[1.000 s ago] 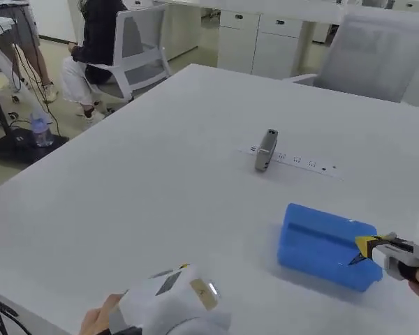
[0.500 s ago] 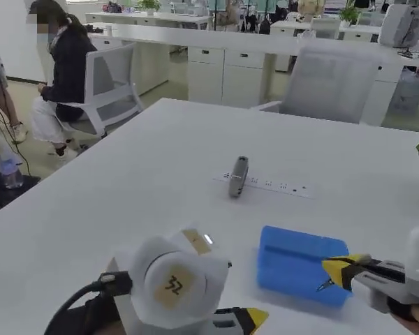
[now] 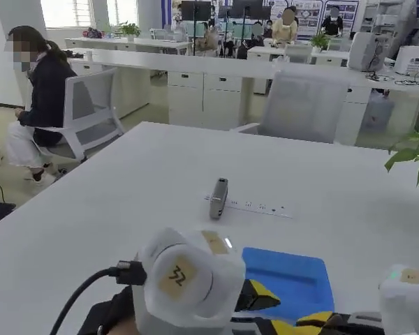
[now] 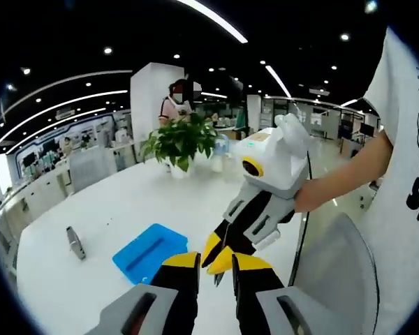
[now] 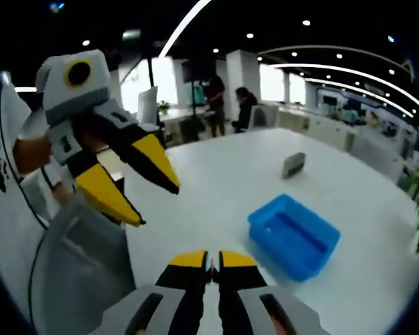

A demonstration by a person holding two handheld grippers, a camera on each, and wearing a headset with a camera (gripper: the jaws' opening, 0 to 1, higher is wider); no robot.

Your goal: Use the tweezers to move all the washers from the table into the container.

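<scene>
left gripper (image 5: 156, 205) has its yellow-tipped jaws spread apart, holding nothing. right gripper (image 5: 211, 262) is pinched tight on the tweezers (image 4: 216, 279), of which just a thin dark tip pokes out. the two sit tip to tip, close to the person. the container (image 3: 286, 278) is a shallow blue rectangular tray with a raised rim; i can't see inside it. it rests on the white table (image 3: 126, 202), short of a power strip (image 3: 258, 206). around us are office desks, grey chairs, a seated person (image 3: 38, 91) and a potted plant (image 4: 178, 143). the container lies just beyond both grippers' tips, apart from them.
</scene>
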